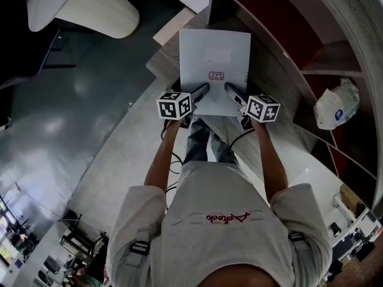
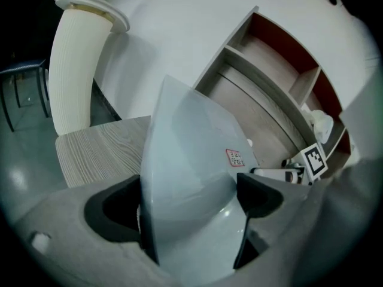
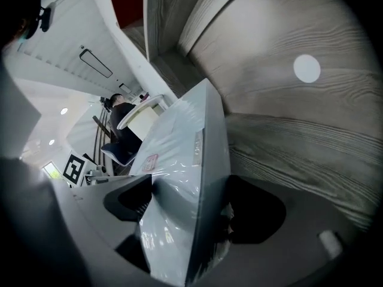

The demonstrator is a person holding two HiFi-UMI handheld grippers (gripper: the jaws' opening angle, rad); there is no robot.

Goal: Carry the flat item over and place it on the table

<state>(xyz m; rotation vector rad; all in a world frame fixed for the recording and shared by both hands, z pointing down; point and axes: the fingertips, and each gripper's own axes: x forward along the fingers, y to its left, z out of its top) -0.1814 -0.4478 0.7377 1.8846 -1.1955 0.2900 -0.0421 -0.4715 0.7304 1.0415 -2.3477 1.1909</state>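
A flat pale grey-blue packet point(image 1: 214, 64) wrapped in shiny plastic, with a small red label, is held out in front of me over the wood-grain table point(image 1: 272, 85). My left gripper point(image 1: 203, 92) is shut on its near left edge, and my right gripper point(image 1: 228, 90) is shut on its near right edge. In the left gripper view the packet point(image 2: 191, 178) fills the gap between the dark jaws. The right gripper view shows the packet point(image 3: 185, 190) edge-on between the jaws, above the table surface point(image 3: 287, 100).
A white bag point(image 1: 336, 106) lies on the curved shelf unit point(image 1: 335, 64) to the right. A white ribbed column point(image 2: 75, 70) stands left of the table. The dark glossy floor point(image 1: 66, 94) lies to the left. Cables hang near my legs.
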